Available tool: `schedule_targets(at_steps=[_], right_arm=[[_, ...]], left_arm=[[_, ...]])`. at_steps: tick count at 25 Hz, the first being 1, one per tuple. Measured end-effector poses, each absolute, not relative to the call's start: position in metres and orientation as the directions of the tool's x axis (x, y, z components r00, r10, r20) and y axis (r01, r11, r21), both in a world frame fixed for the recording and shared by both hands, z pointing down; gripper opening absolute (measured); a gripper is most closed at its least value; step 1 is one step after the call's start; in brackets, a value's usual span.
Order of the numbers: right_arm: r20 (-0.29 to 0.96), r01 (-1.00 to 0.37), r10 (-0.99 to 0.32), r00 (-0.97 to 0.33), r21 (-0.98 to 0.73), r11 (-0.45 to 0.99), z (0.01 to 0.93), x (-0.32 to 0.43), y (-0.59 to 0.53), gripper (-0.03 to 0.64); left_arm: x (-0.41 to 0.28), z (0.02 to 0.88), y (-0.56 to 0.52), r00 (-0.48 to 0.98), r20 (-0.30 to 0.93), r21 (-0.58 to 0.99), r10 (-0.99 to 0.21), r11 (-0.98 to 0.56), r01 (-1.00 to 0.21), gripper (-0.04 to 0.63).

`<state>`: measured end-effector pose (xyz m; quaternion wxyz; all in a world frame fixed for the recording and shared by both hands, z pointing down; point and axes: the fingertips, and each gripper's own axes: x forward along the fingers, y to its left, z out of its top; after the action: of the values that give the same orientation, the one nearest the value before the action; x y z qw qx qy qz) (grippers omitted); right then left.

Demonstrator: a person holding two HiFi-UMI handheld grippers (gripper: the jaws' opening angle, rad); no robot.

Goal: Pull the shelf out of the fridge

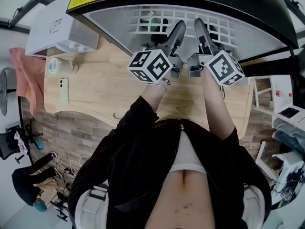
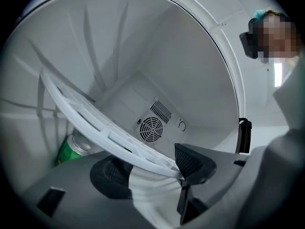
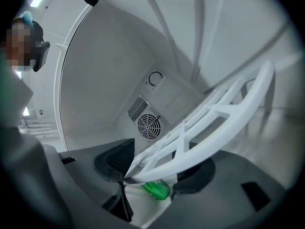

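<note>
I see the fridge [image 1: 112, 26] open at the frame's top, with its white shelf [image 1: 147, 20] still inside and a green can [image 2: 71, 149] under it. My left gripper [image 2: 151, 166] and right gripper [image 3: 155, 168] both stand wide apart, the shelf's front rim lying between each pair of jaws.

fridge [image 1: 224, 1] mouth open toward the person; the shelf [image 2: 95, 123] spans the cavity, parting upper room from lower. above it, free passage back to the fan [image 2: 151, 128]; below, a green can [image 2: 70, 150] takes up space. left gripper [image 2: 147, 168] and right gripper [image 3: 159, 168], side by side, crowd the mouth.
</note>
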<state>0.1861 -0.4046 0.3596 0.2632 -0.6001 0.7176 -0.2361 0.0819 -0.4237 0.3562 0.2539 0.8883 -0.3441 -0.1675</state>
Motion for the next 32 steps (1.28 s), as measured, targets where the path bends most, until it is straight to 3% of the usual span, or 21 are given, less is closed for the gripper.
schedule_targets(at_steps=[9, 32], right_arm=[[-0.060, -0.819, -0.993, -0.103, -0.562, 0.119, 0.361, 0.186, -0.404, 0.258], [-0.044, -0.821, -0.995, -0.088, -0.562, 0.098, 0.363, 0.185, -0.392, 0.258]], left_arm=[[0.088, 0.356, -0.431, 0.724, -0.082, 0.533, -0.685, -0.644, -0.549, 0.270], [0.084, 0.358, -0.420, 0.718, -0.075, 0.532, -0.692, -0.637, -0.558, 0.270]])
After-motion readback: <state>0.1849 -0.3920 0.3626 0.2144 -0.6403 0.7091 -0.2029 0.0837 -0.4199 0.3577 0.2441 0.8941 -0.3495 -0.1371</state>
